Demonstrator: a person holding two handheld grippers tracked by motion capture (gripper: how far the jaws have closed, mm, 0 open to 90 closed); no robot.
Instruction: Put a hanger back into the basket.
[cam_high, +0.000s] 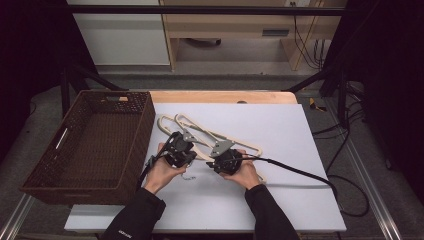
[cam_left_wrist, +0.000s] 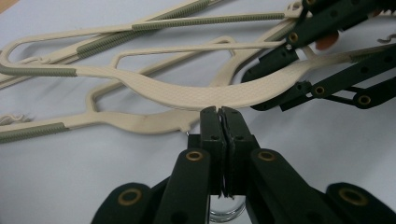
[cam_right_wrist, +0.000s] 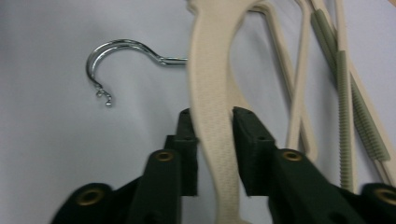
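Observation:
Several beige plastic hangers (cam_high: 200, 131) lie overlapping on the white mat. My right gripper (cam_right_wrist: 212, 116) is shut on the textured arm of one beige hanger (cam_right_wrist: 210, 93), a pad touching each side. That hanger's chrome hook (cam_right_wrist: 100, 51) curls off to the left on the mat. My left gripper (cam_left_wrist: 219, 114) has its jaws shut together, tips right under the hanger's curved neck (cam_left_wrist: 201, 95). A chrome piece (cam_left_wrist: 226, 212) shows low between its jaw bases; I cannot tell whether it is pinched. The right gripper (cam_left_wrist: 252, 92) shows up close in the left gripper view, clamped on the same hanger.
A dark wicker basket (cam_high: 142, 135) stands at the mat's left edge. The right gripper's black cable (cam_high: 300, 172) trails across the mat (cam_high: 280, 200) to the right. Bare mat lies in front of the hands and at the far right.

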